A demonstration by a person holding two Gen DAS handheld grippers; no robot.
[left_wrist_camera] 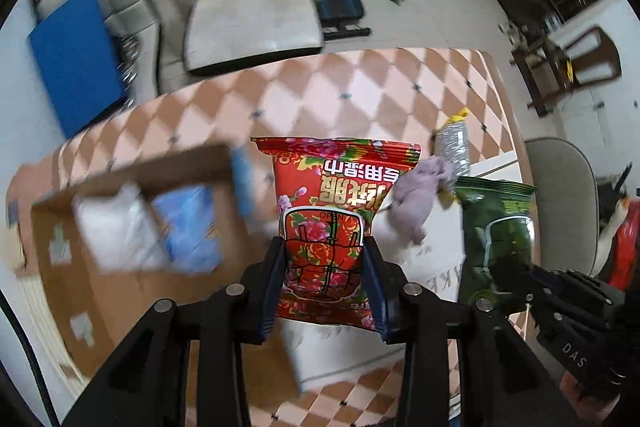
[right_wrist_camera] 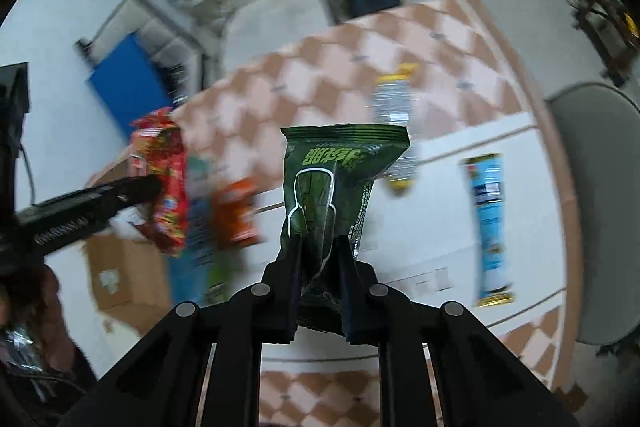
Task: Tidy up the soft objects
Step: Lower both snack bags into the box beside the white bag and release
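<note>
My left gripper [left_wrist_camera: 323, 247] is shut on a red flowered wet-wipe pack [left_wrist_camera: 336, 195] and holds it above the table; it also shows in the right wrist view [right_wrist_camera: 164, 183]. My right gripper [right_wrist_camera: 318, 247] is shut on a green wet-wipe pack [right_wrist_camera: 340, 167], lifted over the white mat; the pack also shows in the left wrist view [left_wrist_camera: 496, 227]. A cardboard box [left_wrist_camera: 120, 227] with white and blue soft packs inside sits left of the red pack. A lilac cloth [left_wrist_camera: 416, 199] lies on the table.
A plastic bottle [right_wrist_camera: 394, 99] and a light-blue packet [right_wrist_camera: 490, 227] lie on the white mat [right_wrist_camera: 520, 155] over the checkered tablecloth [left_wrist_camera: 360, 87]. Orange and green packets [right_wrist_camera: 236, 215] lie near the box. A grey chair [right_wrist_camera: 600, 207] stands at right, a cushioned seat [left_wrist_camera: 252, 23] beyond.
</note>
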